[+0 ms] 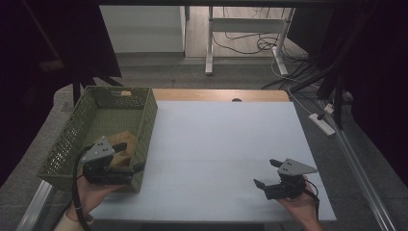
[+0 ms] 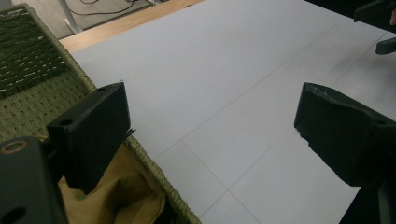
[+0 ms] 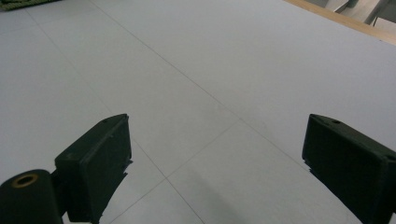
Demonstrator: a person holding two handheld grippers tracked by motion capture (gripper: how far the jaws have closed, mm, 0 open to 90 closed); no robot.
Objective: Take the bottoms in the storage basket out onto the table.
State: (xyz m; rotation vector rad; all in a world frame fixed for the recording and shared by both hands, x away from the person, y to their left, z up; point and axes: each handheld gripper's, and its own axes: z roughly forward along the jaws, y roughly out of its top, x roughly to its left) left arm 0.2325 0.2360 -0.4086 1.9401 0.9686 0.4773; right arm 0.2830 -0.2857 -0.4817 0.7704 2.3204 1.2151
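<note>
Dim grey carpet and trailing floor cables surround a wooden table (image 1: 216, 94) whose top is mostly covered by a white sheet (image 1: 226, 144) ruled with faint lines. At about nine o'clock on the table stands a green woven basket (image 1: 144, 120), hanging slightly past the sheet's left edge. Inside it, toward the near right corner, lies a tan, crumpled piece of cloth or paper (image 1: 126, 140); which of the two cannot be told. In the left gripper view this tan thing (image 2: 126, 186) sits low against the basket's woven rim (image 2: 154, 170).

Directly over that corner is the left gripper (image 1: 132, 156), held in the person's left hand (image 1: 91, 190) at roughly eight o'clock. Its jaws stand wide apart and straddle the basket's right wall: one jaw is inside, above the tan thing, and the other is outside over the white sheet. Nothing is gripped between them, and whether the inner jaw touches the tan thing cannot be told.

Well apart, at about four o'clock, the right gripper (image 1: 267, 173) is held in the right hand (image 1: 300, 204) over bare sheet, pointing toward ten o'clock. Its jaws are also spread wide, with nothing between them.
</note>
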